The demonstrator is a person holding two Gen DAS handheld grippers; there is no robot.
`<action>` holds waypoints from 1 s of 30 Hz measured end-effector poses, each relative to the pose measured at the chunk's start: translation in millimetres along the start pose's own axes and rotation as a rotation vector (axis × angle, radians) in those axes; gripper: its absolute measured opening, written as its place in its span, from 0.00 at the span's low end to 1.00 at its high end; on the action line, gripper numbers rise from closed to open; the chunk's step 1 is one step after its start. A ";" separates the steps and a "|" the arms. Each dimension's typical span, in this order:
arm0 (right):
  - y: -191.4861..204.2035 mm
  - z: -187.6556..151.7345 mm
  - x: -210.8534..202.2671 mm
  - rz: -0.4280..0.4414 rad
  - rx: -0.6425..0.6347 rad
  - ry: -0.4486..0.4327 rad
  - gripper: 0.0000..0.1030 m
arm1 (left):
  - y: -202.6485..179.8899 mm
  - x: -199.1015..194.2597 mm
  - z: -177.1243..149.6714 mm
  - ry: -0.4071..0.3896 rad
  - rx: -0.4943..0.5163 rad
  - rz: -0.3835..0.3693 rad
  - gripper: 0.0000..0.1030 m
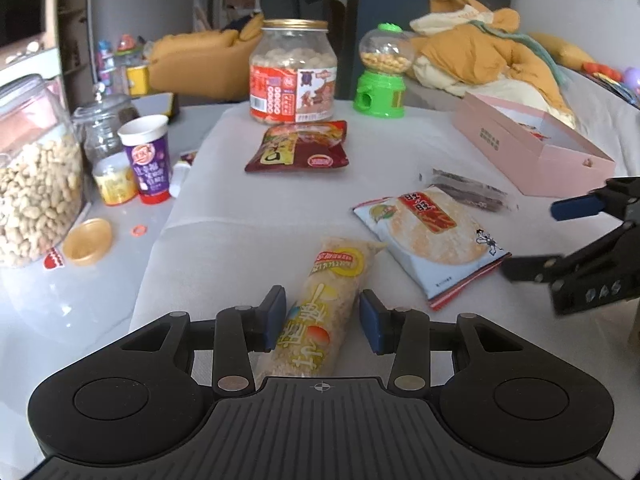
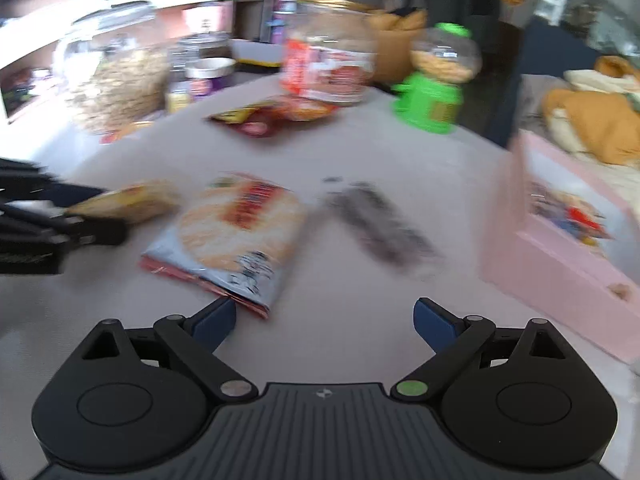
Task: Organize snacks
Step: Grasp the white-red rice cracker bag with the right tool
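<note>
A long yellow snack bar [image 1: 334, 276] lies on the white cloth between the jaws of my left gripper [image 1: 322, 316]. The jaws stand open, and a gap shows beside the right pad [image 1: 370, 322]. To its right lies a blue rice-cracker packet [image 1: 432, 236], and beyond that a dark clear packet [image 1: 468, 192]. A red snack bag [image 1: 300, 146] lies further back. My right gripper [image 2: 324, 320] is open and empty, just short of the cracker packet [image 2: 236, 232]. In the blurred right wrist view the left gripper [image 2: 108, 212] shows at the left edge.
An open pink box [image 1: 532, 152] with a few packets stands at the right. At the back are a biscuit jar [image 1: 294, 76] and a green candy dispenser [image 1: 382, 76]. On the left stand a peanut jar [image 1: 36, 184], a purple cup [image 1: 146, 160] and a gold lid [image 1: 88, 240].
</note>
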State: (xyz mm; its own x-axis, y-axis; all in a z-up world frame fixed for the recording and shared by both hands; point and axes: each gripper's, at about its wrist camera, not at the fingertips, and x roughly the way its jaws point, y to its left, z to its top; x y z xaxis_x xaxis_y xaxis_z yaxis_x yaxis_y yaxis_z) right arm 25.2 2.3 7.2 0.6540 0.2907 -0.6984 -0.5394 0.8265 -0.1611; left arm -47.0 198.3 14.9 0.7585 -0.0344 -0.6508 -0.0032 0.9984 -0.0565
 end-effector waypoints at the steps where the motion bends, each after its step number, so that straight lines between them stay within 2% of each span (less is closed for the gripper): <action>1: -4.8 0.4 -1.6 -0.018 0.011 -0.004 0.93 | 0.1 -0.2 -0.5 -0.005 -0.006 0.003 0.45; 3: -14.6 4.2 -5.9 0.038 0.056 -0.010 0.93 | 1.0 -0.3 -0.9 -0.009 -0.015 0.002 0.45; 6: -24.6 17.2 -4.9 0.223 0.176 0.007 0.93 | 3.2 -0.4 -0.2 -0.006 -0.028 -0.004 0.45; 8: -20.0 29.0 5.8 0.260 0.229 0.026 0.93 | 2.5 -0.3 0.7 -0.003 -0.027 -0.001 0.45; 10: -7.9 41.2 18.2 0.231 0.237 0.043 0.93 | 1.3 -0.2 1.0 -0.002 -0.026 0.004 0.45; 13: 15.4 61.1 43.7 0.141 0.196 0.117 0.94 | 1.1 -0.4 -0.2 -0.005 -0.026 0.006 0.44; 16: 23.1 69.2 54.8 0.158 0.188 0.144 0.95 | 2.1 -0.9 -1.5 -0.010 -0.028 0.000 0.43; 19: 20.5 61.7 51.4 0.156 0.164 0.125 0.86 | 4.1 -1.5 -2.6 -0.016 -0.044 -0.006 0.43; 21: 18.6 52.7 42.6 0.136 0.127 0.113 0.73 | 4.5 -1.6 -2.6 -0.017 -0.054 -0.005 0.43; 24: 7.3 37.8 27.3 0.135 0.108 0.116 0.73 | 1.7 -1.7 -2.3 -0.015 -0.047 0.007 0.44; 30: -26.6 7.7 2.2 0.136 0.159 0.114 0.73 | -1.6 -0.9 0.5 0.001 -0.045 0.026 0.44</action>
State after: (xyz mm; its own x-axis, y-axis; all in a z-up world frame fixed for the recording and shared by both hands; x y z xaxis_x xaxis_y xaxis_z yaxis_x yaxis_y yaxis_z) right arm 45.2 -15.3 15.3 0.5126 0.3555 -0.7816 -0.5218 0.8519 0.0453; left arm -47.4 196.7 15.9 0.7574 -0.0088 -0.6529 -0.0520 0.9959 -0.0737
